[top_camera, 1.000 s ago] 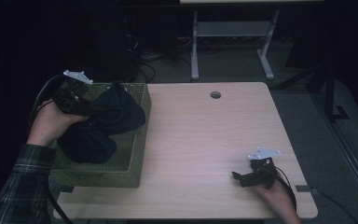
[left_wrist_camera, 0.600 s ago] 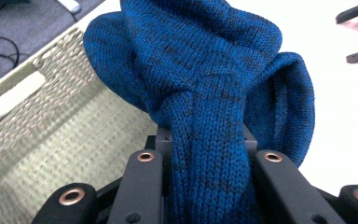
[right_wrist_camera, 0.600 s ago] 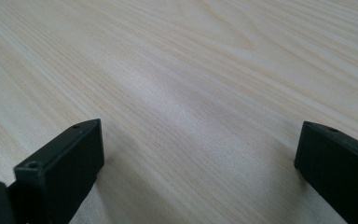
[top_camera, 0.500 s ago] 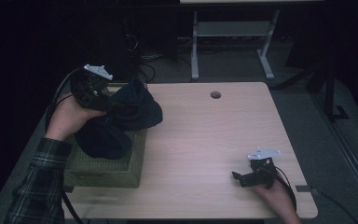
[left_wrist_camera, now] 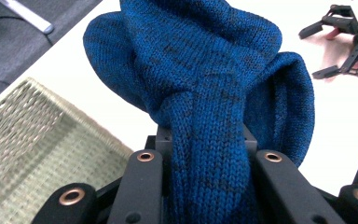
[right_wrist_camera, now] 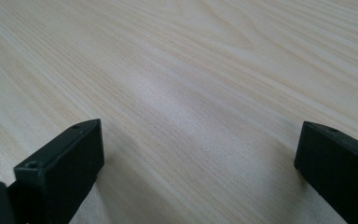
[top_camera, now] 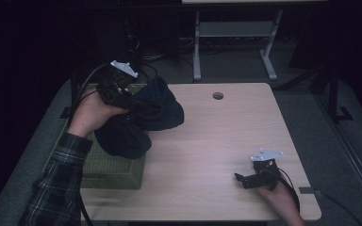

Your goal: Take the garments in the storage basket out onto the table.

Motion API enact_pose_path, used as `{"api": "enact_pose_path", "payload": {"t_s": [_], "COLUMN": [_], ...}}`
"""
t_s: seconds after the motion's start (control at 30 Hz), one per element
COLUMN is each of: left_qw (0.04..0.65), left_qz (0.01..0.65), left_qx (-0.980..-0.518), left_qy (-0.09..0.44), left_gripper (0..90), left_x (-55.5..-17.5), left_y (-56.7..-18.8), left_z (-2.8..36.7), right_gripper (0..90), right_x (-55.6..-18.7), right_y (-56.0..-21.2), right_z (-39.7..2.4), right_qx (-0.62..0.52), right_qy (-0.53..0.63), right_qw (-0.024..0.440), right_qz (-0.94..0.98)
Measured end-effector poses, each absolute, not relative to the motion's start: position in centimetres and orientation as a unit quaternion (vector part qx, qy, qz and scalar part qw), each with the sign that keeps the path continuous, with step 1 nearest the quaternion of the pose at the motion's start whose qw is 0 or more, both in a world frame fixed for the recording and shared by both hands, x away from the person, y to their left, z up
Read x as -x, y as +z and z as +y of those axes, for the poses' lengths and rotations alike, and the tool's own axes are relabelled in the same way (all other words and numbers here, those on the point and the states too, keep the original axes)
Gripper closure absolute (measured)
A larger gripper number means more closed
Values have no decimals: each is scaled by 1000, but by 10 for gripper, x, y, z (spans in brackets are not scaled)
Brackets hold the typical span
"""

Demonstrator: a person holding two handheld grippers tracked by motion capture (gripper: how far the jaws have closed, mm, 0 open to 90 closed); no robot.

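- While the left gripper [top_camera: 134,104] hangs at the upper left of the high view, its fingers [left_wrist_camera: 142,186] clamp a bunched fold of the blue knitted garment [left_wrist_camera: 205,88], which dangles over the woven green basket [top_camera: 108,165].
- Since only one fold is pinched, the heavy knit could slip free or snag the basket rim.
- Lower right, the right gripper [top_camera: 245,181] rests on the pale wooden surface [top_camera: 207,141], fingers [right_wrist_camera: 60,163] wide, holding nothing.
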State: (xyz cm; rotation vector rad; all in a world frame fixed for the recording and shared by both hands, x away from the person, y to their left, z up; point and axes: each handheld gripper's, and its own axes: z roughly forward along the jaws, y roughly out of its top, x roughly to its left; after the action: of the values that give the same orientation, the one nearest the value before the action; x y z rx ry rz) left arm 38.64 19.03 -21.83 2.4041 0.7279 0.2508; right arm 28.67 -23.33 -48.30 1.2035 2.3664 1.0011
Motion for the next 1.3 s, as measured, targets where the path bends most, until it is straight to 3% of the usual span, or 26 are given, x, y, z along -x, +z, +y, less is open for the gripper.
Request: {"api": "enact_pose_path", "payload": {"t_s": [0.57,1.3], "left_qw": [313,304], "left_qz": [227,197], "left_qx": [-919,-932], "left_qy": [74,32], "left_gripper": [721,720], "left_x": [-392,-395], "left_y": [-222,-270], "left_z": [120,29], "right_gripper": [10,10], "right_x": [-287,-287], "right_y": [-483,-483], "right_z": [-233,-233], "right_qx": [-420,-419], "right_qy": [349,349], "right_qw": [151,152], "right_qz": [824,825]}}
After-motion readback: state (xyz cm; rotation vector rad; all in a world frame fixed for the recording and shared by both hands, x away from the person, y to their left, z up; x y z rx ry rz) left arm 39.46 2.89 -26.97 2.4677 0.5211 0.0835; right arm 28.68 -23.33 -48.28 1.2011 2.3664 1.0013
